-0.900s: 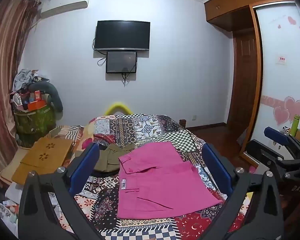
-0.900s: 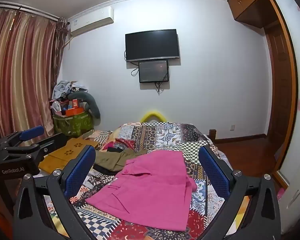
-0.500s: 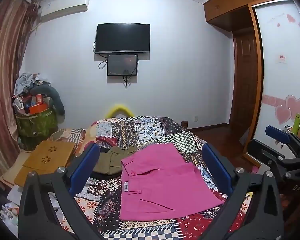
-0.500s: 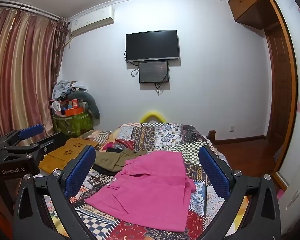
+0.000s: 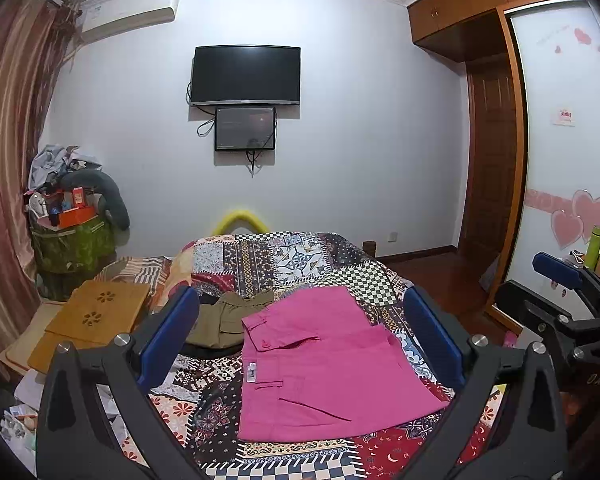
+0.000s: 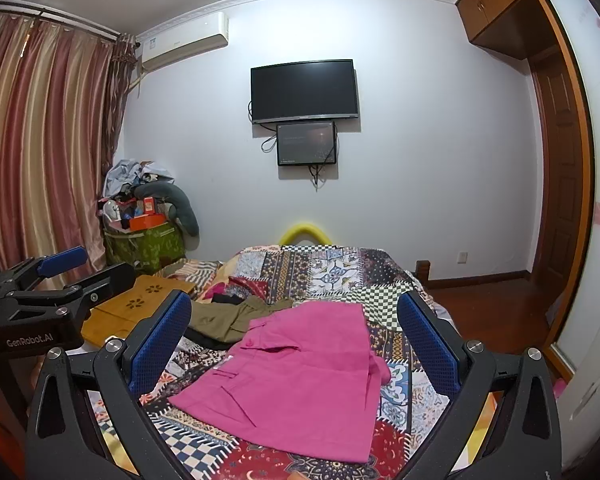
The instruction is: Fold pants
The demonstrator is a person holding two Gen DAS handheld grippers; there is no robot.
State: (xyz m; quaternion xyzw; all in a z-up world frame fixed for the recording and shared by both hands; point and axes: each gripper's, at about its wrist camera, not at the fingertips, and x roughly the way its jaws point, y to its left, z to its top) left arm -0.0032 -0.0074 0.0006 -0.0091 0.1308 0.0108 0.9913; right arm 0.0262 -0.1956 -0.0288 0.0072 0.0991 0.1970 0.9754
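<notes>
The pink pants [image 5: 324, 364] lie on the patchwork bedspread [image 5: 276, 260], in the near half of the bed, and they look already folded into a compact, nearly square packet: the waistband with its button and a small white label is on the left side in the left wrist view, and the edges lie quite straight on each other. I judge that they are put here, in the middle and flat, because the bed gives a wide soft surface where the cloth can be smoothed from both sides. Just behind them, touching or almost touching their far left corner, an olive garment [image 5: 224, 320] lies crumpled, perhaps the next piece to fold, but this is only my guess. A wooden lap tray [image 6: 140, 304] rests at the left side of the bed, well apart from the pants. The left gripper [image 5: 300, 344] is held above the near edge of the bed with its two blue pads spread wide, and nothing is between them; it touches no cloth. The right gripper [image 6: 294, 344] is in the same condition, jaws fully apart and empty, hanging over the pants without contact. Both are held back and level, so it seems the fold is finished or nearly finished, and the hands are free.
</notes>
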